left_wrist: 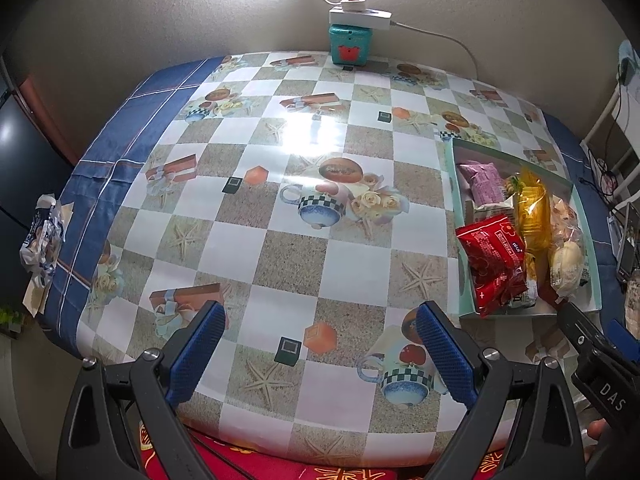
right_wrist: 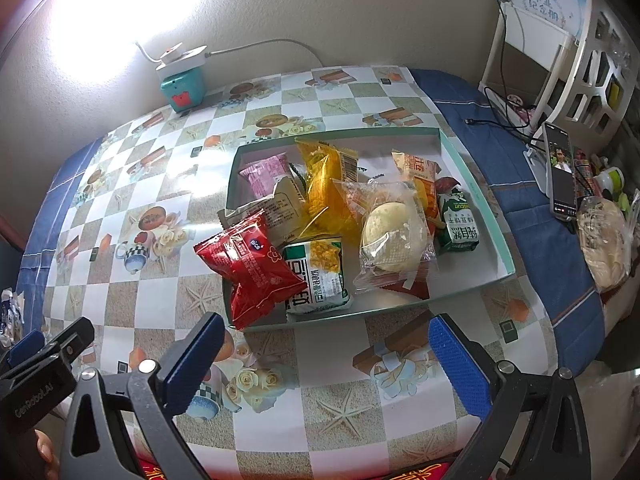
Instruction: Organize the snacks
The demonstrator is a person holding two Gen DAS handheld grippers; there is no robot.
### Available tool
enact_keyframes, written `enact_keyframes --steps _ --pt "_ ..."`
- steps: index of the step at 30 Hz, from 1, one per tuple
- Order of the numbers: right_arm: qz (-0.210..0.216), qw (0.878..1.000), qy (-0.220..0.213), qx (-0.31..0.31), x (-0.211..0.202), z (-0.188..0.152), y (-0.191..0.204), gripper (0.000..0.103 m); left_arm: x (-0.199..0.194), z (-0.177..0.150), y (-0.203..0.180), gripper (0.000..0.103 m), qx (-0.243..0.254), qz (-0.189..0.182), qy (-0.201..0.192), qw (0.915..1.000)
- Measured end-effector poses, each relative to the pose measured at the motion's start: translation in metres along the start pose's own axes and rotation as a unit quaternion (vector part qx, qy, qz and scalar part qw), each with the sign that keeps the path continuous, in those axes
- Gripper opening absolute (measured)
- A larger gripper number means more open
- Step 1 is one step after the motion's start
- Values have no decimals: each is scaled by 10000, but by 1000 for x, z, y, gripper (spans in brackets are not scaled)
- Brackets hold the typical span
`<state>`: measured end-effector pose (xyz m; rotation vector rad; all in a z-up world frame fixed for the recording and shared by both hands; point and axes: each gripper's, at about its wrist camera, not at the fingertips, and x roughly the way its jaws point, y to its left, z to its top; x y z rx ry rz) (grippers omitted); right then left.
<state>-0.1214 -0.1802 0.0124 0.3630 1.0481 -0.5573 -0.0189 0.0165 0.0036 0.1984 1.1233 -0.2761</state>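
Snack packets sit heaped in a shallow mint-green box on the checked bench, which serves as the one collecting point for the job. The red packet lies at the box's near left corner, overhanging the rim, apparently because the pile leaves it no flat floor. Just beside it, further inside the box, is a green-and-white corn snack packet. Toward the middle of the box a clear-wrapped bun rests on other wrappers, with a yellow packet behind it and a pink packet at the box's far left corner. A small green carton-style packet lies by the box's right wall.

The right gripper hovers in front of the box's near wall, released, nothing between its blue pads. The left gripper hangs well to the left of the box over bare cloth, likewise spread and empty.

With every visible snack inside or on the box, sorting looks largely done; the overhanging red packet seems the likeliest to need a nudge inward.
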Motion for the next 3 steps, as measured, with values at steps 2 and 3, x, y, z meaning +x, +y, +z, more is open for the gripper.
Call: enact_keyframes --steps 2,3 --pt "0 10000 2 0 0 0 0 103 0 0 0 97 -9 -4 -7 10000" --pt "3 10000 3 -7 0 0 0 103 0 1 1 97 -21 2 -1 10000"
